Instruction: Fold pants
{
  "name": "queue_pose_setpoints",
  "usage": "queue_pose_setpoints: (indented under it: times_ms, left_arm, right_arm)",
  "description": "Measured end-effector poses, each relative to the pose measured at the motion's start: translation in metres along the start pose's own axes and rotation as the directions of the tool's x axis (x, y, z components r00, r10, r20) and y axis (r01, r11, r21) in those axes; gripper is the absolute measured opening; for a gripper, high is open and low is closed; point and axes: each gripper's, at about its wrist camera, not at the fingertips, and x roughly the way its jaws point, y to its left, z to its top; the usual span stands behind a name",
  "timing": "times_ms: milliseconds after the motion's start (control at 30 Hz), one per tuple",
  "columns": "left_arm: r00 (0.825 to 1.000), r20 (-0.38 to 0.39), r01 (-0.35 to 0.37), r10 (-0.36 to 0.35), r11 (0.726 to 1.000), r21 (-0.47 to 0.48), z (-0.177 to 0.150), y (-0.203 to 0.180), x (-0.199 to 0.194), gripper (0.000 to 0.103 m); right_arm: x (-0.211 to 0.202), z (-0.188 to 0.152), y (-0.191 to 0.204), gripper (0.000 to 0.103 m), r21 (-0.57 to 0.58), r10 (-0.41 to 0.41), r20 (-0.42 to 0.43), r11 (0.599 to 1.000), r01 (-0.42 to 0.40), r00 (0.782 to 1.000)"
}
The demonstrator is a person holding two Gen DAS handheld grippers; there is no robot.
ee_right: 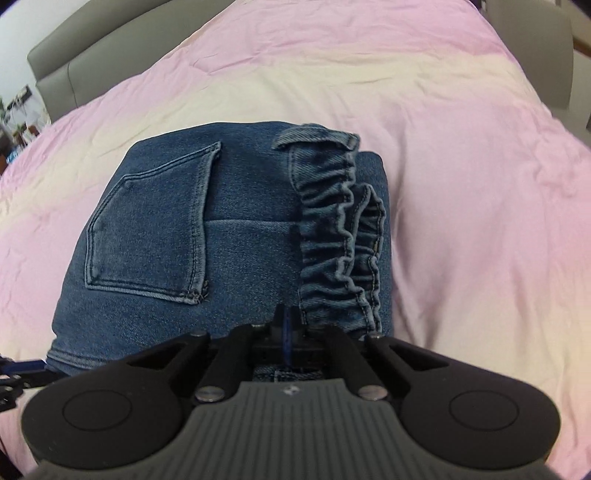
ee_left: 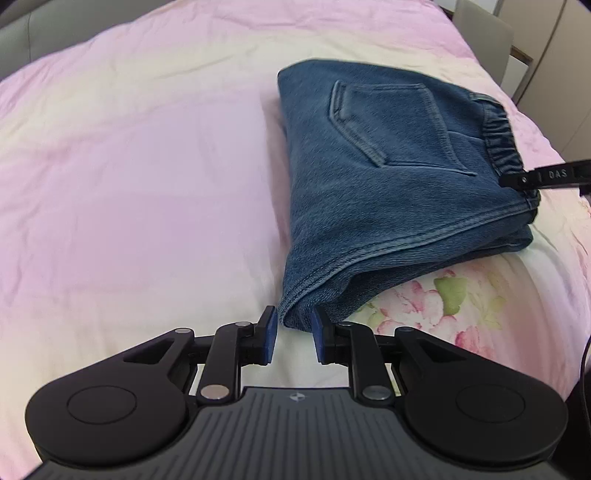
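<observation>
Blue denim pants [ee_left: 388, 177] lie folded into a compact bundle on the pink bed cover [ee_left: 129, 184], back pocket up. My left gripper [ee_left: 294, 334] is open, its blue pads on either side of the bundle's near corner, without clamping it. My right gripper [ee_right: 286, 325] is shut, its jaws together over the denim beside the elastic waistband [ee_right: 336, 229]; whether cloth is pinched between them is hidden. The right gripper also shows in the left wrist view [ee_left: 517, 181] at the waistband edge. The pants fill the middle of the right wrist view [ee_right: 184, 240].
The bed cover [ee_right: 461, 184] spreads wide to the left and far side of the pants. A floral patch [ee_left: 443, 295] shows at the near right. A grey headboard [ee_right: 110, 48] stands at the far edge, and a chair [ee_left: 484, 29] and cabinets at the right.
</observation>
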Motion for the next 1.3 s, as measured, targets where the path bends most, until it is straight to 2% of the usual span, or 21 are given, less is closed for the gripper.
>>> queue_pose_setpoints:
  times_ms: [133,167,200,233,267,300,333,467,600,667,733,767,833,867,1000,1067,1167,1300]
  left_arm:
    - [0.999,0.047,0.004,-0.006,1.0,0.03,0.006,-0.003,-0.019,0.024]
    - [0.998,0.058,0.004,-0.006,0.999,0.035,0.008,-0.006,-0.02,0.025]
    - [0.998,0.066,0.007,-0.01,0.999,0.037,0.011,-0.007,-0.022,0.026]
    - [0.997,0.077,0.013,-0.016,0.999,0.036,0.015,-0.007,-0.024,0.029]
    - [0.996,0.09,0.021,-0.024,0.999,0.033,0.022,-0.008,-0.024,0.031]
    - [0.994,0.106,0.03,-0.032,0.999,0.027,0.028,-0.006,-0.026,0.035]
    - [0.991,0.126,0.038,-0.04,0.999,0.016,0.035,-0.003,-0.027,0.04]
    - [0.979,0.2,0.051,-0.044,0.998,-0.032,0.072,0.008,-0.024,0.041]
    - [0.965,0.252,0.096,-0.067,0.99,-0.103,0.11,0.017,-0.004,0.027]
    - [0.963,0.26,0.106,-0.072,0.988,-0.116,0.128,0.017,0.011,0.023]
    - [0.962,0.262,0.106,-0.078,0.99,-0.097,0.141,0.012,0.027,0.019]
    - [0.963,0.255,0.113,-0.089,0.99,-0.082,0.146,0.009,0.037,0.018]
    - [0.966,0.24,0.116,-0.098,0.991,-0.062,0.153,0.004,0.056,0.014]
    - [0.969,0.226,0.113,-0.099,0.992,-0.052,0.155,0.003,0.065,0.011]
    - [0.976,0.192,0.113,-0.101,0.992,-0.05,0.157,0.003,0.1,0.009]
    - [0.978,0.164,0.145,-0.13,0.985,-0.089,0.157,0.008,0.116,0.008]
    - [0.983,0.138,0.139,-0.124,0.985,-0.106,0.155,0.01,0.133,0.008]
    - [0.986,0.131,0.123,-0.106,0.984,-0.13,0.155,0.01,0.126,0.01]
  right_arm:
    - [-0.02,0.009,0.011,0.0,-0.057,0.003,0.019,0.998,-0.002,1.0]
    - [-0.026,0.009,0.01,0.003,-0.06,0.006,0.021,0.998,-0.005,1.0]
    - [-0.031,0.011,0.01,0.009,-0.064,0.007,0.023,0.998,-0.006,1.0]
    - [-0.037,0.012,0.01,0.026,-0.072,-0.009,0.032,0.997,0.011,0.999]
    - [-0.043,0.013,0.008,0.034,-0.079,-0.019,0.045,0.997,0.023,0.999]
    - [-0.048,0.016,0.005,0.04,-0.083,-0.024,0.053,0.996,0.028,0.998]
    - [-0.052,0.019,0.002,0.041,-0.083,-0.028,0.052,0.996,0.032,0.998]
    - [-0.061,0.034,-0.017,0.039,-0.065,-0.061,0.068,0.996,0.065,0.996]
    - [-0.061,0.057,-0.018,0.037,-0.063,-0.022,0.109,0.998,0.029,0.994]
    - [-0.055,0.07,-0.013,0.032,-0.053,0.011,0.139,0.999,-0.003,0.99]
    - [-0.042,0.08,-0.009,0.017,-0.062,0.051,0.146,0.997,-0.042,0.988]
    - [-0.034,0.084,-0.006,0.015,-0.072,0.048,0.144,0.997,-0.038,0.988]
    - [-0.013,0.089,-0.006,0.003,-0.093,0.032,0.118,0.995,-0.021,0.992]
    - [-0.001,0.09,-0.008,0.0,-0.092,-0.003,0.097,0.996,0.012,0.995]
    - [0.038,0.088,-0.03,0.0,-0.068,-0.093,0.056,0.993,0.097,0.994]
    - [0.052,0.087,-0.043,0.0,-0.063,-0.088,0.044,0.994,0.091,0.995]
    - [0.06,0.089,-0.051,0.0,-0.047,-0.071,0.039,0.996,0.073,0.997]
    - [0.06,0.089,-0.044,0.0,-0.067,-0.094,0.037,0.993,0.096,0.995]
